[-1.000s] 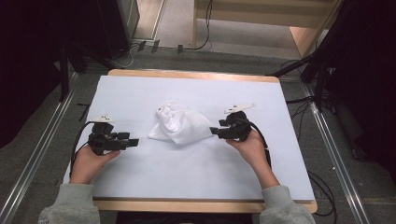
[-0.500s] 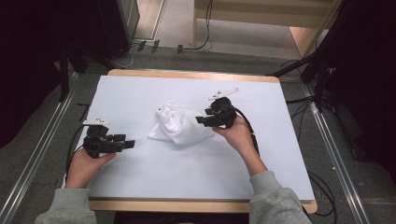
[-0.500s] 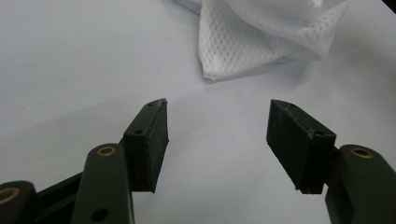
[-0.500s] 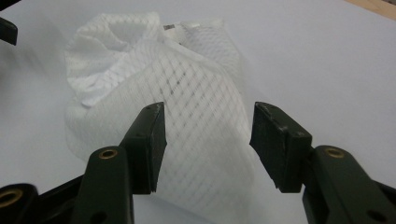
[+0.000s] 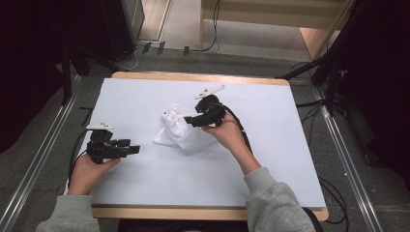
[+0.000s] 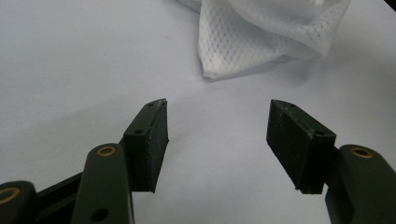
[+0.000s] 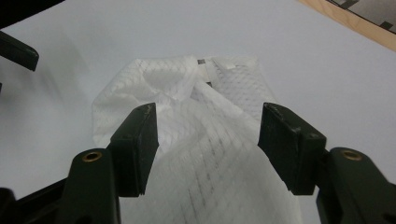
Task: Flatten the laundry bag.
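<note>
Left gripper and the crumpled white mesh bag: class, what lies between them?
Nothing: bare white table cover separates left gripper from mesh bag, seen in the left gripper view.

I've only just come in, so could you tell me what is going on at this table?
A person holds a two-jaw gripper in each hand over a white-covered table. The right gripper hangs above a crumpled white mesh fabric bag; its fingers have just been opening and straddle the fabric without pinching it. The left gripper waits open and empty near the bag's corner.
</note>
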`<action>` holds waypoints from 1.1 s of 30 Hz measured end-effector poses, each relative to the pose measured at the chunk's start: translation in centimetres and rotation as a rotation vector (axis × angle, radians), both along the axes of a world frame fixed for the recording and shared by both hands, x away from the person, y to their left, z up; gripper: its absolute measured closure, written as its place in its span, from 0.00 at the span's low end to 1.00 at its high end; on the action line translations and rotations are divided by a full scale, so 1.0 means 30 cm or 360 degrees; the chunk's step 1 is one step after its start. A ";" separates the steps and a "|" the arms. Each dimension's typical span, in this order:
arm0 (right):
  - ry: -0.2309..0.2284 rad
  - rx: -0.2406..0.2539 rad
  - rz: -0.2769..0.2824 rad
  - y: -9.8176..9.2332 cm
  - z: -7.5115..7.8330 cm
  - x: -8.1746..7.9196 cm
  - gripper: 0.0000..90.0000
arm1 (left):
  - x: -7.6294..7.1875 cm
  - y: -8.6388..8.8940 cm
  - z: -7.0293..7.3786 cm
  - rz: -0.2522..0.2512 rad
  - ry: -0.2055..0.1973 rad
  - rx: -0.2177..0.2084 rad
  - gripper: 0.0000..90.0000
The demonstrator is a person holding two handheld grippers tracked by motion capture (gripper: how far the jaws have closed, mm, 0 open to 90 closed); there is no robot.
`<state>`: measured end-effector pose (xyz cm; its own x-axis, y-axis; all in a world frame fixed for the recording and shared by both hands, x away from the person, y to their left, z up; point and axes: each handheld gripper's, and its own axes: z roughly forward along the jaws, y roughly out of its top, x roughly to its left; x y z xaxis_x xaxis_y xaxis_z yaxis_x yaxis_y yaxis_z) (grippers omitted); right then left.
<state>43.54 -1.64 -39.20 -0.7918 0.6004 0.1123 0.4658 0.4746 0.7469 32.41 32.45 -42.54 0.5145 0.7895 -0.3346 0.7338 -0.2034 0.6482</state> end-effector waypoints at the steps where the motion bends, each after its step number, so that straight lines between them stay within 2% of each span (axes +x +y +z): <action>1: -0.0003 -0.0017 0.0017 0.023 -0.013 0.010 0.45 | 0.000 0.001 0.000 0.0000 0.0002 -0.0001 0.44; 4: 0.0015 -0.0044 0.0017 0.039 -0.029 0.017 0.48 | 0.000 0.001 -0.001 -0.0001 0.0003 -0.0001 0.44; 5: 0.0012 -0.0058 0.0020 0.043 -0.035 0.020 0.53 | 0.001 0.001 -0.002 0.0000 0.0004 0.0001 0.44; 6: 0.0010 -0.0081 0.0036 0.045 -0.043 0.024 0.66 | 0.001 0.001 -0.002 0.0000 0.0005 -0.0002 0.44; 7: 0.0039 -0.0085 0.0072 0.039 -0.047 0.019 0.93 | 0.002 0.001 -0.002 0.0001 0.0006 -0.0004 0.44; 8: 0.0041 -0.0072 0.0081 0.035 -0.048 0.016 0.97 | 0.002 0.000 -0.001 0.0000 0.0006 -0.0005 0.44; 10: 0.0037 -0.0067 0.0078 0.027 -0.048 0.012 0.99 | 0.002 -0.001 -0.001 0.0002 0.0005 -0.0004 0.44; 11: 0.0028 -0.0029 0.0074 -0.002 -0.043 0.001 1.00 | 0.003 -0.002 -0.001 -0.0001 0.0003 -0.0003 0.44; 14: 0.0026 0.0013 0.0077 -0.040 -0.036 -0.022 1.00 | 0.009 -0.008 0.001 -0.0004 0.0001 -0.0016 0.44; 23: 0.0018 0.0010 0.0084 -0.107 -0.050 -0.102 0.98 | 0.029 -0.034 0.005 -0.0047 -0.0006 -0.0009 0.44; 24: 0.0029 -0.0001 0.0080 -0.126 -0.065 -0.126 0.98 | 0.036 -0.042 0.005 -0.0053 -0.0007 -0.0017 0.44; 33: 0.0108 -0.0016 0.0075 -0.169 -0.126 -0.193 0.99 | 0.062 -0.084 0.009 -0.0115 -0.0016 -0.0005 0.44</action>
